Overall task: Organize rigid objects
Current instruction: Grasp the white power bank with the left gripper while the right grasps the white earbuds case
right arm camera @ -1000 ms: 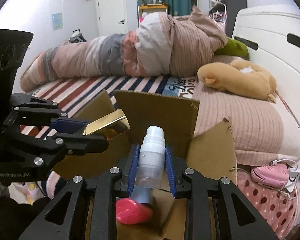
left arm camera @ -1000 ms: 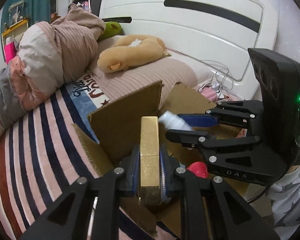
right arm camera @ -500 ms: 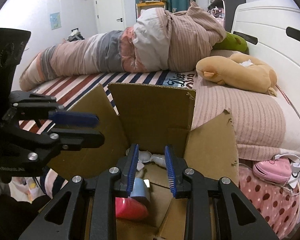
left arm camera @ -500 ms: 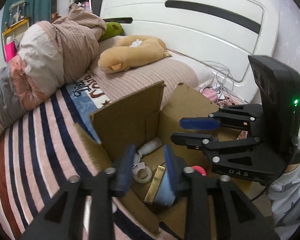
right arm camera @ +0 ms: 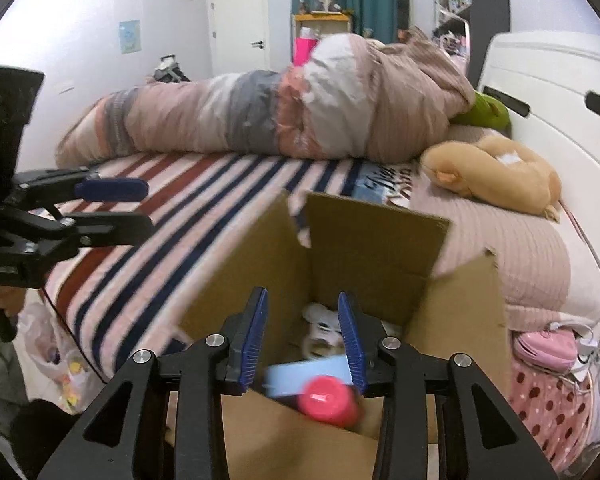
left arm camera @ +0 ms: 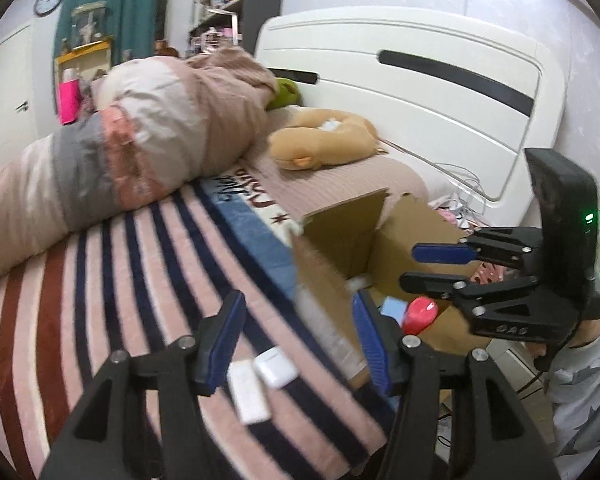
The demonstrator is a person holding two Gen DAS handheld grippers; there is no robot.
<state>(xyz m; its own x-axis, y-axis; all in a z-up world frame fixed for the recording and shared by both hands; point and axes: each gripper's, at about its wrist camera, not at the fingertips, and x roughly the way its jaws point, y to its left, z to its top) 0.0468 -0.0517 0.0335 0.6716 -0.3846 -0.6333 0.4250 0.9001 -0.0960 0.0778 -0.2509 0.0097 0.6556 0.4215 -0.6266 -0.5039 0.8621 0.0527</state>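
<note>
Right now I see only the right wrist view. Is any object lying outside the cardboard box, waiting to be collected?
Observer: Yes. The left wrist view shows a flat white item and a small white case on the striped blanket, outside the cardboard box.
Operator: Where are they relative to the left claw?
Observer: Just ahead of the left claw, framed between its open fingers, which hold nothing.
Operator: Do the two touch each other?
Observer: They lie side by side, but blur hides whether they touch.
</note>
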